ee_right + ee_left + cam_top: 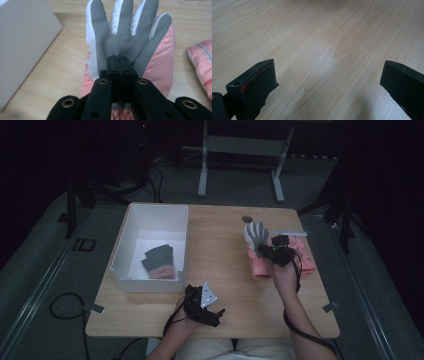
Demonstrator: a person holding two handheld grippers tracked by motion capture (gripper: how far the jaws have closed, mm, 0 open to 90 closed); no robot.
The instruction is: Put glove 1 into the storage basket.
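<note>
Two tools worked over the table (220,285): the left tool (327,82) sat spread and empty, while the right tool (120,67) pinched the pink-and-grey glove (125,37) fanning beyond its tips, a thin palm-fabric grip that might slip in carrying.

Left black two-jaw gripper (216,314) rests low near the person's body, jaws spread wide apart. Right black two-jaw gripper (261,249) is extended forward on an outstretched forearm, jaws pressed together.
</note>
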